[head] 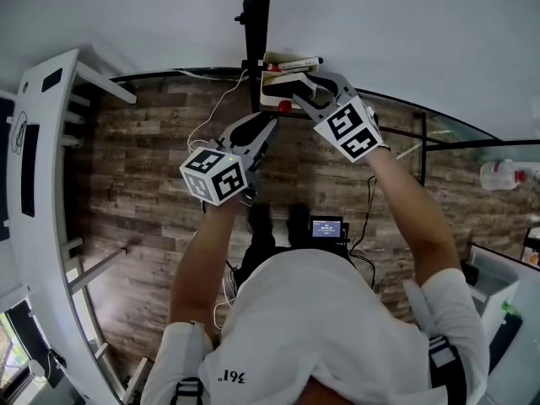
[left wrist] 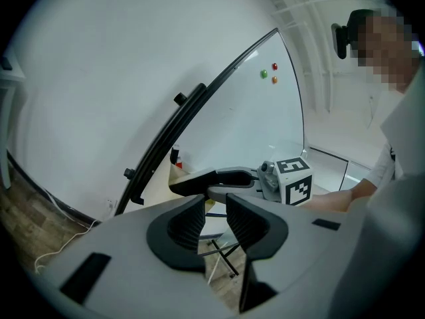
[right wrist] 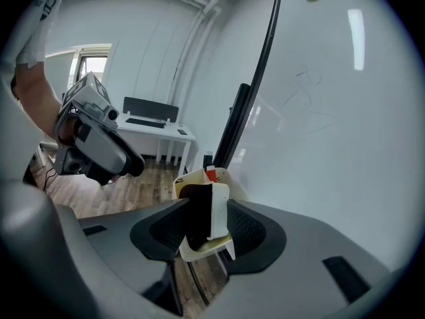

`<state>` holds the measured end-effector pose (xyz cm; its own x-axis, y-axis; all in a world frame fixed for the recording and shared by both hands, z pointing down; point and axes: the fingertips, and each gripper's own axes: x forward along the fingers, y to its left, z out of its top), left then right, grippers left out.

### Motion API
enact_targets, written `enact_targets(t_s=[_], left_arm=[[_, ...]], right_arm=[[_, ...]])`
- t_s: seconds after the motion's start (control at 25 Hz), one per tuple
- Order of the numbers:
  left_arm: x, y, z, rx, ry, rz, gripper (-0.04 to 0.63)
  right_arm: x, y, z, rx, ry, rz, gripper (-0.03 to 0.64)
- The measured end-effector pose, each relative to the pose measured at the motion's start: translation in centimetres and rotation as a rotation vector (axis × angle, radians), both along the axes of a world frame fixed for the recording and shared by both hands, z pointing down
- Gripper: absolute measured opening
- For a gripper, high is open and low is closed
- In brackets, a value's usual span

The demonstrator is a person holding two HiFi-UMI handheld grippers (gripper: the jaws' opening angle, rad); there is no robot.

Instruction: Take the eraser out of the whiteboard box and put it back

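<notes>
The eraser (right wrist: 204,212), a black felt pad on a white back, stands upright between the pads of my right gripper (right wrist: 209,224), which is shut on it. It is in the mouth of the cream whiteboard box (right wrist: 188,179), beside a red-capped marker (right wrist: 210,173). In the head view the right gripper (head: 294,89) reaches into the box (head: 272,83) at the foot of the whiteboard (head: 380,32). My left gripper (head: 268,123) hangs a little below and to the left. Its jaws (left wrist: 216,221) stand slightly apart with nothing between them. The left gripper view also shows the right gripper (left wrist: 219,178) at the box (left wrist: 178,175).
The whiteboard (left wrist: 252,131) leans on a black stand (head: 261,24) and carries coloured magnets (left wrist: 273,73). White shelving (head: 38,184) runs along the left. A small screen (head: 326,228) and cables lie on the wood floor, and a white desk (right wrist: 156,128) stands behind.
</notes>
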<state>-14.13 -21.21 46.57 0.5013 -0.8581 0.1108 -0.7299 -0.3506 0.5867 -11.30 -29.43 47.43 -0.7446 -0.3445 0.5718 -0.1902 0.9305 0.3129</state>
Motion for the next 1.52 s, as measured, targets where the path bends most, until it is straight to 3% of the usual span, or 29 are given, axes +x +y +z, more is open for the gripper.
enact_targets(t_s=[1.52], left_arm=[[0.6,0.8,-0.8,0.008,-0.008,-0.003,0.098]], right_arm=[[1.4,0.7,-0.8,0.032,-0.015,0.055,0.227]])
